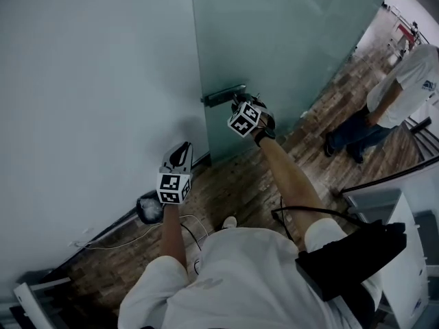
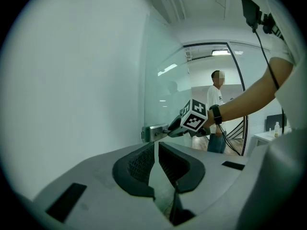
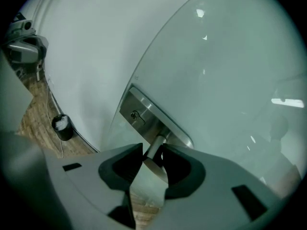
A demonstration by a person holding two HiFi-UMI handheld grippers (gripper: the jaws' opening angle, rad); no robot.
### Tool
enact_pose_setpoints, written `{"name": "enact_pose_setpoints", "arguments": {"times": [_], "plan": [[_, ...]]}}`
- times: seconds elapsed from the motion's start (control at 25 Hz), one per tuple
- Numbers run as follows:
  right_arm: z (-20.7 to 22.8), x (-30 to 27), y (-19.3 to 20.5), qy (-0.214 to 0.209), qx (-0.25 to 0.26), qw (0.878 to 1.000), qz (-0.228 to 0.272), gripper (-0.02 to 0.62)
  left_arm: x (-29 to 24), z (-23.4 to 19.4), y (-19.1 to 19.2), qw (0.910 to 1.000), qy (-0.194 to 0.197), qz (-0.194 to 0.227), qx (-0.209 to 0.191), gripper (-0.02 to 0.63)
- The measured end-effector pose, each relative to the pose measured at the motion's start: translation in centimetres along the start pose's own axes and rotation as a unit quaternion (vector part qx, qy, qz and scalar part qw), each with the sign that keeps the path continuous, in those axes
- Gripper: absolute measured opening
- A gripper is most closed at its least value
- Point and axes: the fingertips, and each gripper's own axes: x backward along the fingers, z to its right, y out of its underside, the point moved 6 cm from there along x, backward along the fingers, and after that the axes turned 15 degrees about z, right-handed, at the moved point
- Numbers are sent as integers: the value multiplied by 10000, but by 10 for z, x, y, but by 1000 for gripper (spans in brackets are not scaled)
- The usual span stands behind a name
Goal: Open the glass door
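Observation:
The glass door (image 1: 274,33) carries a metal lock plate (image 1: 221,96) with a lever handle (image 3: 154,145). My right gripper (image 1: 238,102) is at that handle. In the right gripper view the lever runs between the two jaws, and my right gripper (image 3: 152,150) is shut on it, just below the plate's keyhole (image 3: 136,115). My left gripper (image 1: 184,147) hangs lower left, near the white wall and apart from the door. Its jaws (image 2: 157,148) are shut with nothing between them. The left gripper view shows the right gripper (image 2: 175,128) at the lock plate (image 2: 152,132).
A person (image 1: 394,91) stands beyond the door on the wood floor. A black bin (image 1: 149,208) sits at the foot of the white wall (image 1: 89,81), with a thin cable (image 1: 113,242) along the floor. White furniture (image 1: 405,232) stands at my right.

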Motion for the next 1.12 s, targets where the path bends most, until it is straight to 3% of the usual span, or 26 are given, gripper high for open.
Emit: {"name": "enact_pose_setpoints", "arguments": {"times": [0.24,0.4,0.56,0.64,0.76,0.88,0.96,1.12], "plan": [[3,-20,-13,77,54,9999,-67,129,13,9,1,9999,-31,14,132,29],[8,-14,-11,156,-17,9998,-78,130,2,19,0,9996,153,47,229,28],[0,11,-13,88,49,9990,439,130,-5,47,-11,9990,375,94,207,25],[-3,45,-30,429,90,9932,1080,130,-16,65,-23,9983,529,173,151,21],[12,127,-20,1174,-819,9714,1896,129,-53,106,-43,9929,1125,363,101,21],[22,218,28,1808,-1944,9409,2104,113,-90,166,-58,9836,1710,540,210,3],[29,275,64,2316,-2442,9185,2073,48,-117,213,-63,9734,2172,642,358,3],[37,388,127,3421,-2895,8734,1904,3,-154,320,-72,9437,3160,804,559,3]]}}
